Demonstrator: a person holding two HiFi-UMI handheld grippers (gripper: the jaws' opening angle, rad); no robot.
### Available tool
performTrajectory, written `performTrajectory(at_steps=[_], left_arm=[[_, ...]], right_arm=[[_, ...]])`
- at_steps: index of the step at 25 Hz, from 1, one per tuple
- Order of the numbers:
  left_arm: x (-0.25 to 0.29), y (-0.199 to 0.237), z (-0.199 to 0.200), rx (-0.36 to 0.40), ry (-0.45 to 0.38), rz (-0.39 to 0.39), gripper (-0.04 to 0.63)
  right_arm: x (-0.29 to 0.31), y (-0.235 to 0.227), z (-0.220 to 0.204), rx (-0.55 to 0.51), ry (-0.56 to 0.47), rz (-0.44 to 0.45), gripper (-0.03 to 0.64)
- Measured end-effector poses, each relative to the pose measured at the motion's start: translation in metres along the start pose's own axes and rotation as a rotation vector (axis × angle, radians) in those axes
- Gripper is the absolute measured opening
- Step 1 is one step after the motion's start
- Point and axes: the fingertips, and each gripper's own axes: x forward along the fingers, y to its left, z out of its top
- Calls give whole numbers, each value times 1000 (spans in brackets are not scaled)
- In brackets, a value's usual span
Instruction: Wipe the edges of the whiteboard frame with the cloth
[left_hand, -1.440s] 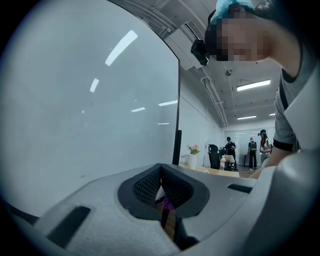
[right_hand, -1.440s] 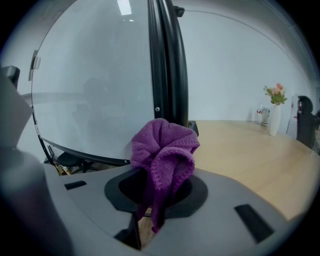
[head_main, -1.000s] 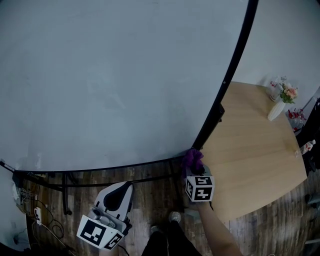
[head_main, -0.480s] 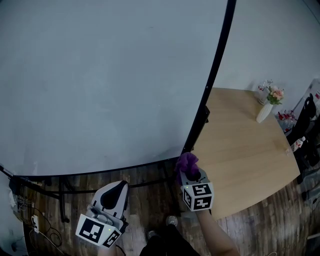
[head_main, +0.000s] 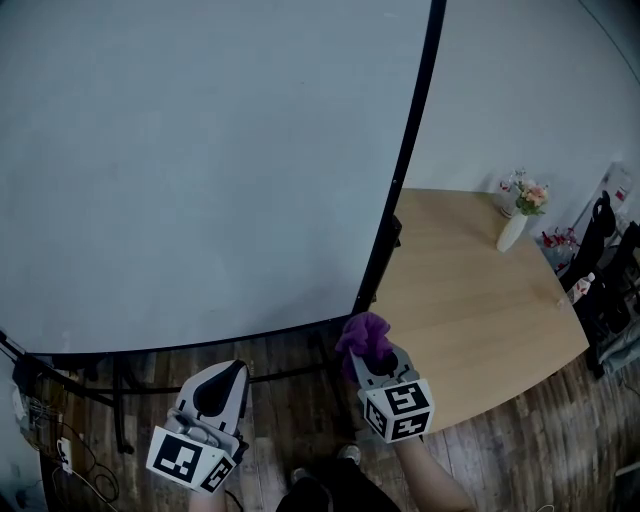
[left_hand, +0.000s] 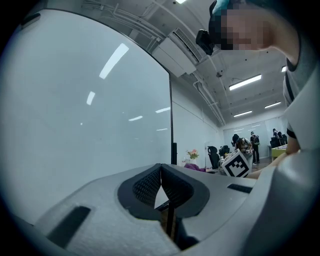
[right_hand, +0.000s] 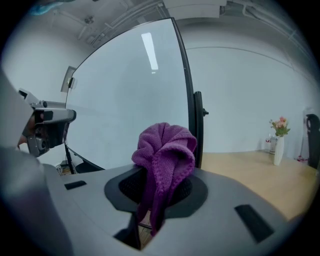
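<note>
A large whiteboard (head_main: 200, 170) with a thin black frame (head_main: 405, 150) fills most of the head view. My right gripper (head_main: 368, 350) is shut on a bunched purple cloth (head_main: 362, 336), which hangs just below the board's lower right corner, a small gap away from the frame. In the right gripper view the cloth (right_hand: 164, 152) sticks up from the jaws, with the frame's right edge (right_hand: 184, 75) behind it. My left gripper (head_main: 222, 385) is lower left, below the board's bottom edge, jaws shut and empty (left_hand: 161, 185).
A light wooden table (head_main: 480, 290) stands right of the board, with a white vase of flowers (head_main: 517, 215) at its far corner. The board's black stand legs and cables (head_main: 70, 400) sit on the dark wood floor at lower left.
The right gripper with the cloth has dropped away from the board's lower right corner and moved slightly left. The head view has swung right. The left gripper has barely moved.
</note>
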Motion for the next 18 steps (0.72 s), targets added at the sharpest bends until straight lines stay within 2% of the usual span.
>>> performTrajectory(at_steps=[7,18], left_arm=[[-15,-11,14,40,-21,61,17],[-61,-45,37,59,-56,273,18]], right_arm=[[-29,23,27,-62,-66,98,80],[-79,43,58,-112,-141,304,81]])
